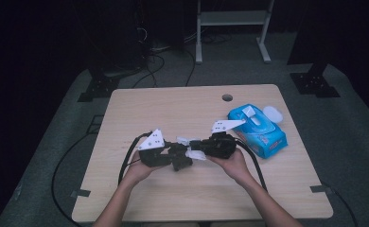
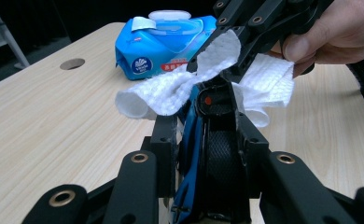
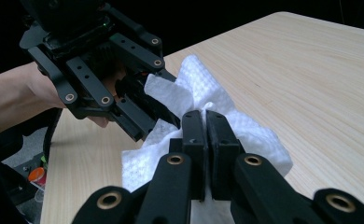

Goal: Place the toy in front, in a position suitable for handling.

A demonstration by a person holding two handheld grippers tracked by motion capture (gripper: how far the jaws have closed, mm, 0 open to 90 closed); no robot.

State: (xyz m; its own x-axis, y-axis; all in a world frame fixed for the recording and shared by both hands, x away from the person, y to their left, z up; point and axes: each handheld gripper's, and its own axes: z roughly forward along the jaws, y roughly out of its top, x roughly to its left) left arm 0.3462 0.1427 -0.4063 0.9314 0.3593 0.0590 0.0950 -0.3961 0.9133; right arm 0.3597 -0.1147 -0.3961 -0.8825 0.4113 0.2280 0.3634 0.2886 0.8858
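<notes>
Just beside the blue wet-wipe pack (image 1: 257, 130), above the desk (image 1: 140, 109), a white wipe (image 3: 194, 88) is gripped by the right gripper (image 3: 206, 122), apparently for rubbing the left gripper (image 2: 213, 100), closed on a dark object.

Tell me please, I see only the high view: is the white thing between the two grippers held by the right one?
Observer: Yes. The right gripper has its jaws shut on a white wet wipe.
Operator: What does the left one hold?
Observer: The left gripper clamps a black object with a blue edge; I cannot name it.
Operator: Does the wipe touch it?
Observer: Yes, the wipe lies over its far end.
</notes>
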